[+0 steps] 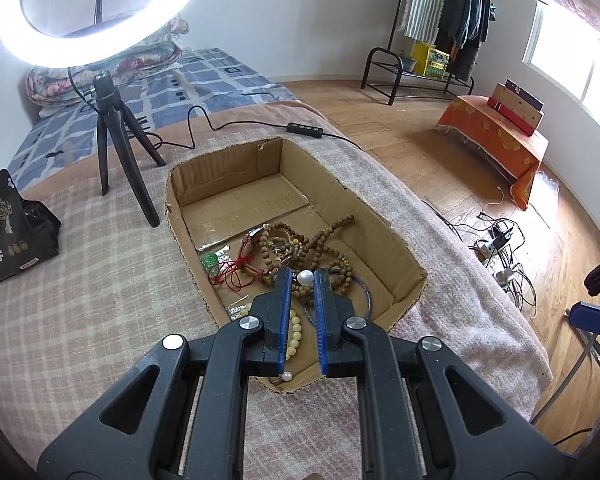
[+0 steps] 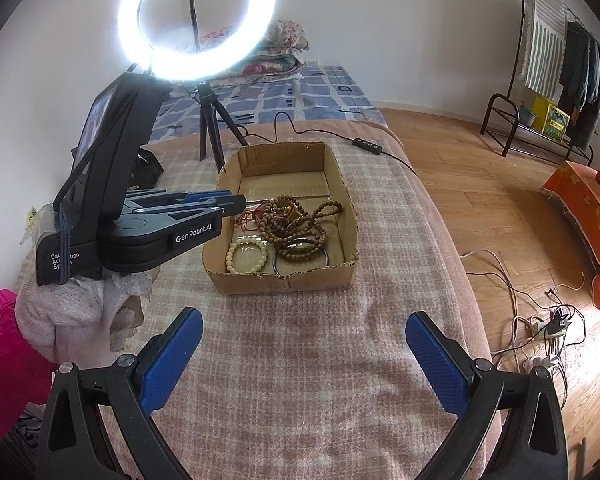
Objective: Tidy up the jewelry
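My left claw [image 1: 303,278] is squeezing a white pearl [image 1: 305,279] over the box [image 1: 388,236] of beads — bag [image 1: 10,232] writing too blurry. My right claw [image 2: 304,356] is gaping wide, empty; "GenRobot.AI" shows.

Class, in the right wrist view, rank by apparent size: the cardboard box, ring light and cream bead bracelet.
1. Cardboard box and ring light: look alike in extent, at different depths, so unranked.
2. Cream bead bracelet, clearly smallest.
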